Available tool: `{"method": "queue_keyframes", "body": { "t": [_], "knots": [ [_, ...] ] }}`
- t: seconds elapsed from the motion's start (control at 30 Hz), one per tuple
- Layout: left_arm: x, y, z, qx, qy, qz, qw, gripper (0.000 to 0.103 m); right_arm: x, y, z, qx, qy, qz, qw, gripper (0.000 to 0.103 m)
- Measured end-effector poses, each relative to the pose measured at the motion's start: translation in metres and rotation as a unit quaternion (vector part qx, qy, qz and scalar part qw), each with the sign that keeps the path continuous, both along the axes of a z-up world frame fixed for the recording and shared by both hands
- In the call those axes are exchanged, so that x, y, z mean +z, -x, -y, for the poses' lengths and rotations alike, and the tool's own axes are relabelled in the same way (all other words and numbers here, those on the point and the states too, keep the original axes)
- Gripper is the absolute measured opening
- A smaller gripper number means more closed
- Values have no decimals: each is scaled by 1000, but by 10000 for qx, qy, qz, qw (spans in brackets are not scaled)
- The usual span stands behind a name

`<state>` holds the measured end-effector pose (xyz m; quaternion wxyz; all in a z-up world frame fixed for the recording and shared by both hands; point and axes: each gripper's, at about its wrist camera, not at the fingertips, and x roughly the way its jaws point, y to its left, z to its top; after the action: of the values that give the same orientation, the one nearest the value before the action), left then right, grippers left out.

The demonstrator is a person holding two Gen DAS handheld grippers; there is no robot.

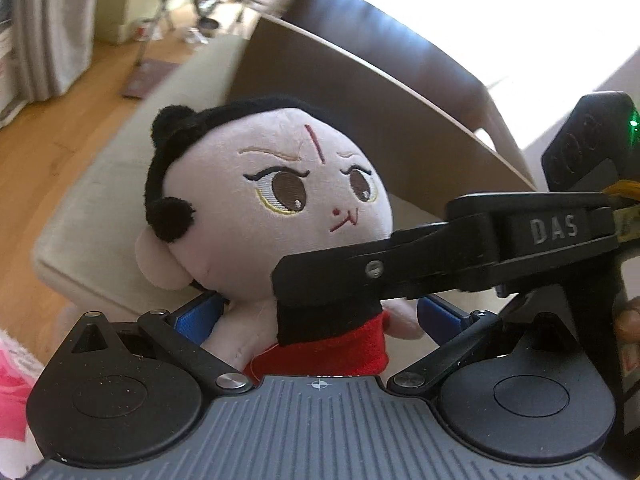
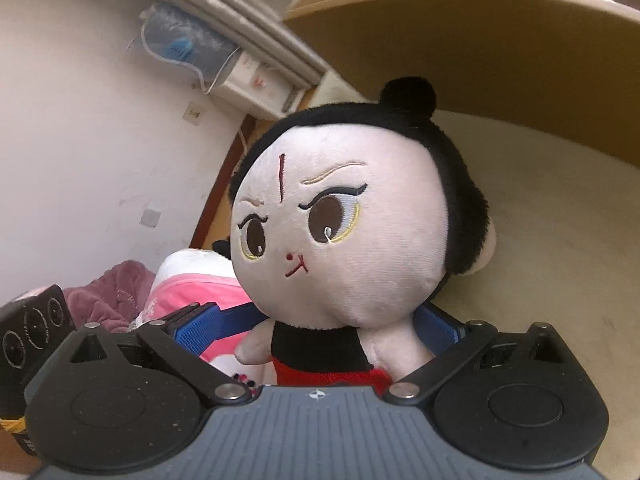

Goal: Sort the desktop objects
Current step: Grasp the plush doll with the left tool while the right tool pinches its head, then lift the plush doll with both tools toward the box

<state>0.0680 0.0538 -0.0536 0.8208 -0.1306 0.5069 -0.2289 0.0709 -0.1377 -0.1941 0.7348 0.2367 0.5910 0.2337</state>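
Both claws grip one plush doll.
Left claw (image 1: 320, 316) and right claw (image 2: 320, 328) each clench the pale, black-haired, red-clothed plush doll's (image 1: 276, 200) body.

The plush doll (image 1: 272, 216) fills the gap between our left tongs (image 1: 316, 316), and the right tongs (image 1: 332, 280) cross in front. Behind it the brown board (image 1: 360, 100) blocks passage; the cream cushion (image 2: 560, 240) beside lies open.

Bright daylight blows out the left view's upper right — fisheye edges bend, backgrounds blur.
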Motion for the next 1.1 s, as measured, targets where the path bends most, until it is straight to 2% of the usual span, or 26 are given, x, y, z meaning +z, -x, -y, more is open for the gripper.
{"method": "queue_keyframes", "body": {
  "t": [0.13, 0.23, 0.37, 0.57, 0.73, 1.1],
  "knots": [
    [-2, 4, 11, -237, 68, -32, 9997, 103, -1, 15, 19, -216, 26, -26, 9998, 103],
    [-1, 6, 7, -127, 137, -35, 9998, 103, -1, 16, 32, -401, -127, 26, 9991, 103],
    [-1, 5, 3, 48, 216, -119, 9997, 103, 6, 13, 45, -656, 24, 339, 9973, 103],
    [4, 2, 5, 57, 26, -113, 9999, 103, -2, 1, 59, -940, -25, 460, 9945, 103],
    [4, 1, 9, 64, -147, -72, 9998, 103, -11, -12, 59, -953, -228, 433, 9942, 103],
    [-2, -14, 13, -4, -389, -18, 9992, 103, -24, -20, 46, -755, -251, 457, 9958, 103]
  ]
}}
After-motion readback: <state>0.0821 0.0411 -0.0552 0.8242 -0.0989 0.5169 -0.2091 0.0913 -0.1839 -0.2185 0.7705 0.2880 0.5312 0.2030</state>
